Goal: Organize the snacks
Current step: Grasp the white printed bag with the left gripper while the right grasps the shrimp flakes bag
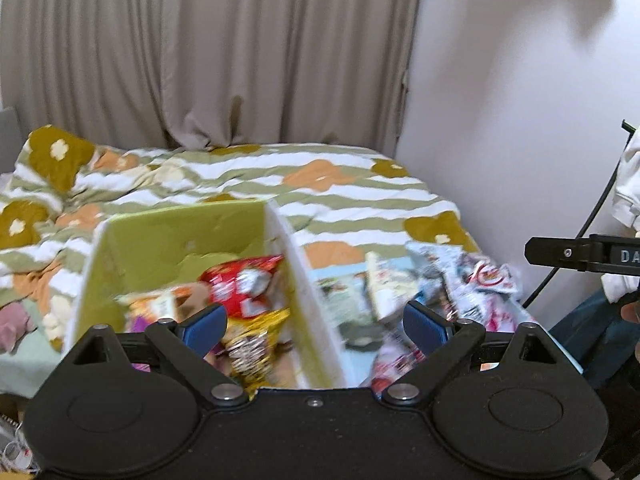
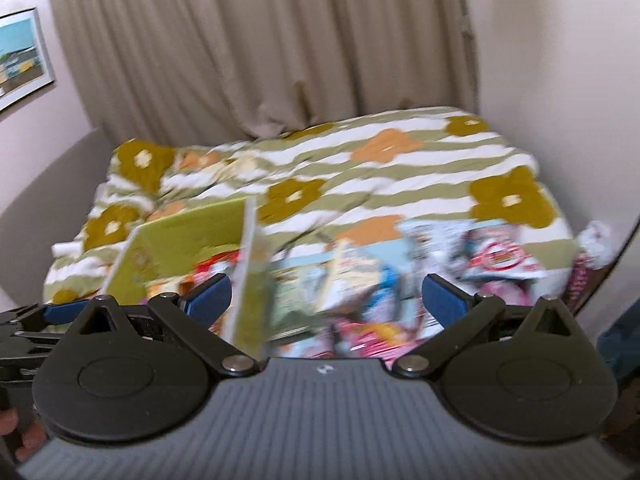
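I see both my left gripper (image 1: 316, 322) and right gripper (image 2: 326, 298) with jaws wide, empty, above the green box (image 1: 180, 236) and loose snack packets (image 1: 460, 276) on the bed (image 1: 360, 192).

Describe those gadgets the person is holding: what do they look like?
Both are black plastic. The left gripper and right gripper each have two angled arms with silver rivets, round discs and blue ribbed pads. The right one's body is ridged grey.

The box (image 1: 172, 236) is lime green inside with white walls. A red snack bag (image 1: 240, 288) and a gold one (image 1: 252, 340) lie in it. The bedspread (image 1: 352, 196) has olive and white stripes with orange and mustard flowers. The curtain (image 1: 240, 52) is beige.
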`<state>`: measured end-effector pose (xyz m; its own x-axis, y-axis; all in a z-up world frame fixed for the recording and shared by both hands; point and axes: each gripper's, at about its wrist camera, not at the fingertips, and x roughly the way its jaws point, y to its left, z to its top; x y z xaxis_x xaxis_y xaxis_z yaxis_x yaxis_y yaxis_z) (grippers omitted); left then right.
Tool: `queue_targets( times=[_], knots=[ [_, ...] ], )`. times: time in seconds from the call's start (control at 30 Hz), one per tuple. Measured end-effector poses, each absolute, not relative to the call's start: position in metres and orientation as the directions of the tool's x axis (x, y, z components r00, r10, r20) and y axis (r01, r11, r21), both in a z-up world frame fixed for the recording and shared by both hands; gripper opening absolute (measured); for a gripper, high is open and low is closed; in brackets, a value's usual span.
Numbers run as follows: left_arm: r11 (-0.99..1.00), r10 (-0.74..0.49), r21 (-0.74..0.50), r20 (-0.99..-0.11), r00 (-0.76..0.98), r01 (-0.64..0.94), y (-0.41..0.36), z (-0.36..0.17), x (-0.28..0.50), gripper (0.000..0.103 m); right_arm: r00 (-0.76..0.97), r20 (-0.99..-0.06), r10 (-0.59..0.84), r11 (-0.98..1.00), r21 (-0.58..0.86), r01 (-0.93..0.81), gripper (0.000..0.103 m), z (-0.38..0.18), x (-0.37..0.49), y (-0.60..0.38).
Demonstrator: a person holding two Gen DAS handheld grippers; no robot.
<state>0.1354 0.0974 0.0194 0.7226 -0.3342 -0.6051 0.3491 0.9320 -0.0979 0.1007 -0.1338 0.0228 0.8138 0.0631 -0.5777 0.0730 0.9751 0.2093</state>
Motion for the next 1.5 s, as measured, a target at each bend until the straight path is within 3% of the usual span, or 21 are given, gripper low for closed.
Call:
queue_targets(
  times=[0.4, 0.67, 1.23, 1.43, 1.5],
  knots=[
    [0.902, -0.386, -0.101, -0.620, 0.683, 0.419, -0.053, 0.014, 0.193, 0.097, 0.799, -0.601, 0.022, 0.948, 0.265, 0.173, 0.103, 0.004, 0.145, -0.284],
    [0.894, -0.370, -0.085, -0.694, 0.618, 0.439, -0.140, -0.033, 0.258, 0.097, 0.743, -0.665, 0.075, 0.928, 0.319, 0.191, 0.103, -0.038, 0.200, -0.359],
    [0.886, -0.286, -0.043, -0.834, 0.472, 0.462, -0.208, -0.129, 0.327, 0.096, 0.611, -0.766, 0.203, 0.920, 0.363, 0.149, 0.103, -0.128, 0.298, -0.398],
    [0.890, -0.264, -0.027, -0.844, 0.467, 0.454, -0.211, -0.144, 0.336, 0.075, 0.583, -0.777, 0.237, 0.914, 0.382, 0.138, 0.103, -0.145, 0.308, -0.395],
    [0.893, -0.276, -0.045, -0.841, 0.465, 0.448, -0.209, -0.145, 0.337, 0.073, 0.573, -0.781, 0.249, 0.910, 0.391, 0.136, 0.103, -0.150, 0.311, -0.395]
  ],
)
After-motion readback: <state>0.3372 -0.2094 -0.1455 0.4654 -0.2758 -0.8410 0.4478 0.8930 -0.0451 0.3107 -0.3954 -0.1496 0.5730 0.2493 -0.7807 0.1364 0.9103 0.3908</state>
